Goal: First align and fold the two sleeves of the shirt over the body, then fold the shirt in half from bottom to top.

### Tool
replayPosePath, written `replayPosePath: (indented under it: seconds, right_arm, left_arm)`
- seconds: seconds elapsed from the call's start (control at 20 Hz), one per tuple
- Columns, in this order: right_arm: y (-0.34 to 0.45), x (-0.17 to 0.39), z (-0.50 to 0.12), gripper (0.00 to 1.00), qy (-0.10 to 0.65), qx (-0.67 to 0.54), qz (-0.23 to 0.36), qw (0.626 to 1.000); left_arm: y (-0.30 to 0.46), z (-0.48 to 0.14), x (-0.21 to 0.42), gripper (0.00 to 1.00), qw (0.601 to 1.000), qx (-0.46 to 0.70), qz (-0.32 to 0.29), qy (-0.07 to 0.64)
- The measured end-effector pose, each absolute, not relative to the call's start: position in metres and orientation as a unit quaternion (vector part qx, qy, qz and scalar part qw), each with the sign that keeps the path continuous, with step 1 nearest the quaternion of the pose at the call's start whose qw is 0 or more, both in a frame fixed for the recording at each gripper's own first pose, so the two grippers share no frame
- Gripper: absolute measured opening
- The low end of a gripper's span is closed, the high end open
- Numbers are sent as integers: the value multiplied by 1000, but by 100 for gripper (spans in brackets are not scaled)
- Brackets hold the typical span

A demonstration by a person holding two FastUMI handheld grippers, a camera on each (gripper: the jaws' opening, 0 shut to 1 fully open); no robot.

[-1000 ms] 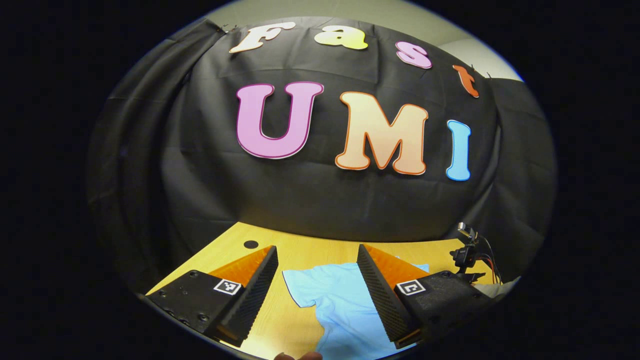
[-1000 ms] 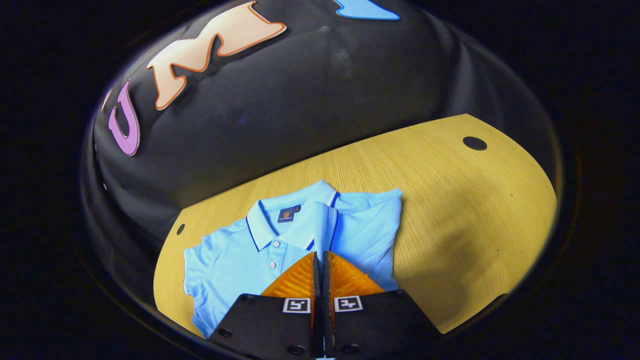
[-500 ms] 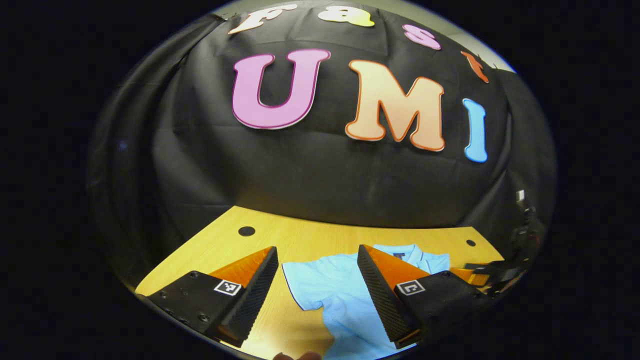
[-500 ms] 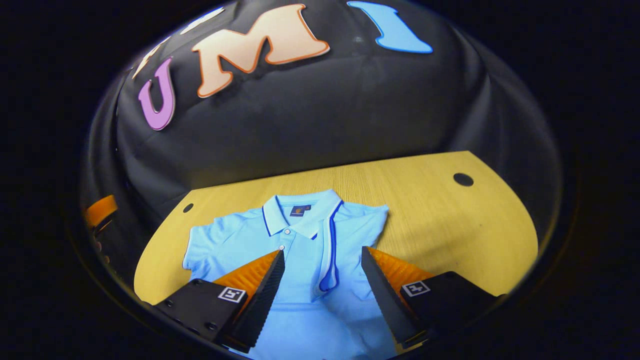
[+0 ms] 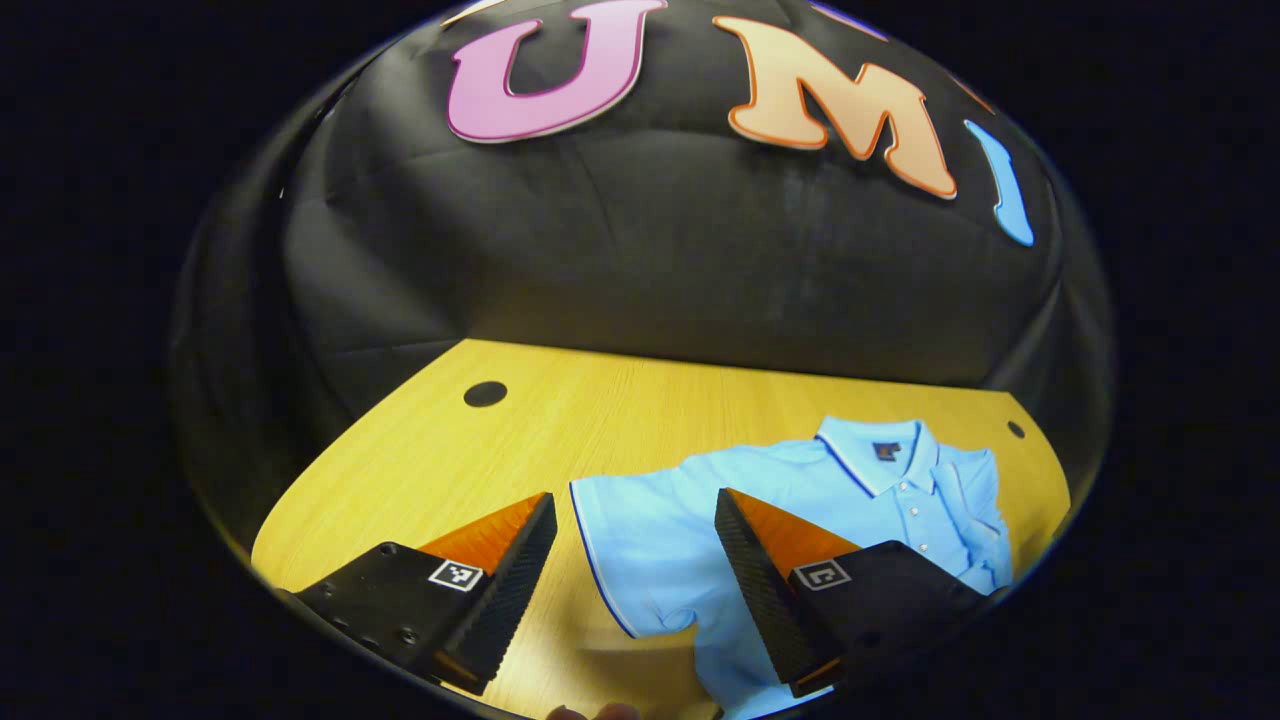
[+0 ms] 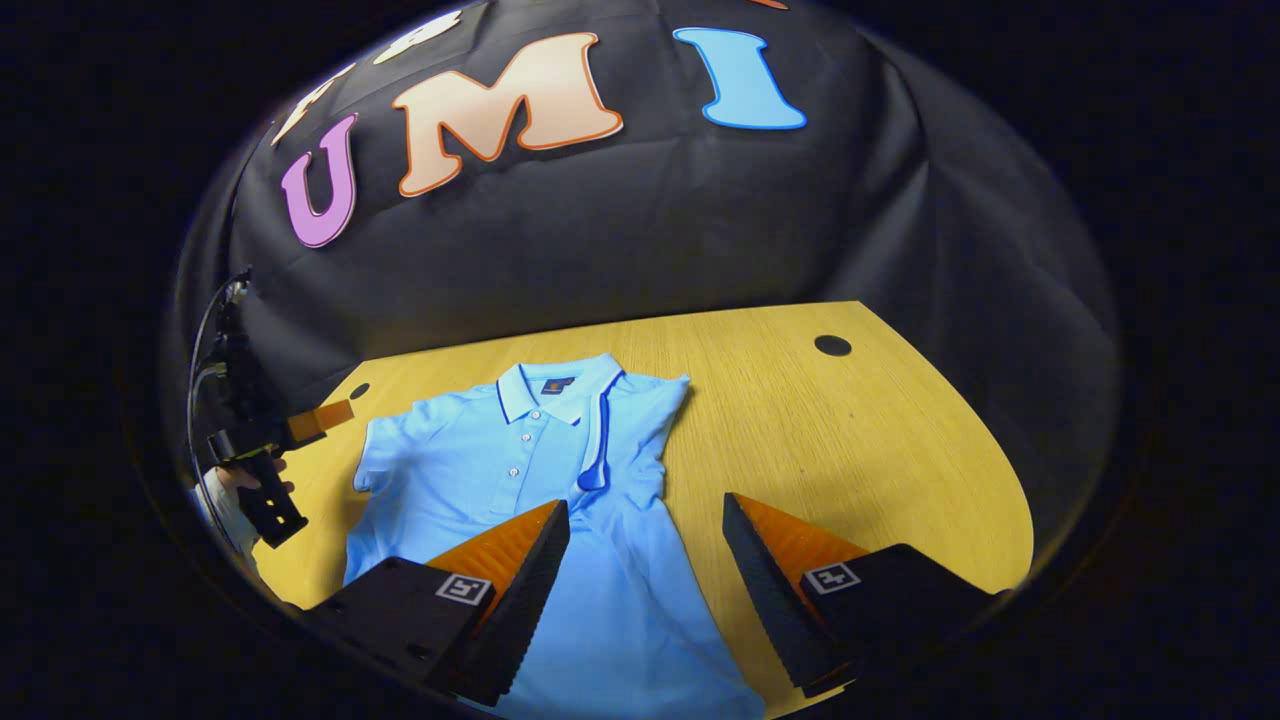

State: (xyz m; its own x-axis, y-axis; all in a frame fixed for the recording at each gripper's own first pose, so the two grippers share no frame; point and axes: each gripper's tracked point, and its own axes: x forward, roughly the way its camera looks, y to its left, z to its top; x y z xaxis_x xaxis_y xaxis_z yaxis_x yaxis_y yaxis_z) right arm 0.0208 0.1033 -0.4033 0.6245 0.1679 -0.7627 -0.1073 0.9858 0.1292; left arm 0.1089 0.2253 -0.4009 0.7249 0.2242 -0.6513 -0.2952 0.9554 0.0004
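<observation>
A light blue polo shirt [image 6: 470, 470] lies flat, collar away from me, on the wooden table [image 6: 850, 440]. Its right sleeve [image 6: 610, 430] is folded in over the chest. My right gripper [image 6: 640, 600] hovers open above the shirt's lower right side and holds nothing. In the left gripper view the shirt [image 5: 800, 490] stretches off to the right, and its left sleeve [image 5: 640, 545] is spread flat on the table [image 5: 450, 450]. My left gripper [image 5: 635, 600] is open just short of that sleeve's hem. A hand [image 6: 240, 480] holds the left gripper [image 6: 300, 425] at the table's left edge.
The black cloth wall stands close behind the table. Round cable holes [image 6: 832, 345] [image 5: 485, 393] sit near the far corners. Bare wood [image 6: 880, 480] lies to the right of the shirt and more bare wood [image 5: 420, 480] to the left of the spread sleeve.
My right gripper opened, let go of the right sleeve on the chest, and drew back. My left gripper tipped down and moved closer to the spread left sleeve.
</observation>
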Motion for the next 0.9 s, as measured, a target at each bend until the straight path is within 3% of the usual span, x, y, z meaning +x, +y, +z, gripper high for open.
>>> replayPosePath:
  seconds: [0.35, 0.6, 0.65, 0.7, 0.75, 0.8, 0.85, 0.9]
  right_arm:
    - [108, 1, -398, 98, 427, 44, 68, 900]
    - [118, -20, -402, 97, 444, 52, 80, 891]
    - [118, -20, -402, 98, 445, 62, 78, 890]
    - [117, -20, -402, 98, 443, 67, 76, 891]
    - [117, -22, -405, 97, 444, 68, 75, 890]
    - [115, -24, -405, 98, 444, 68, 76, 890]
    - [114, -26, -407, 98, 445, 71, 77, 890]
    - [113, -28, -409, 98, 446, 75, 75, 889]
  left_arm:
    - [228, -456, 91, 96, 897, -62, 156, 408]
    - [225, -456, 94, 97, 899, -64, 149, 407]
    - [221, -456, 95, 93, 899, -64, 143, 408]
    - [217, -457, 97, 78, 901, -68, 141, 406]
    - [214, -458, 99, 70, 901, -71, 139, 405]
    - [212, -458, 101, 55, 901, -73, 139, 404]
    - [207, -459, 103, 49, 902, -78, 135, 402]
    - [200, -457, 105, 35, 904, -90, 130, 398]
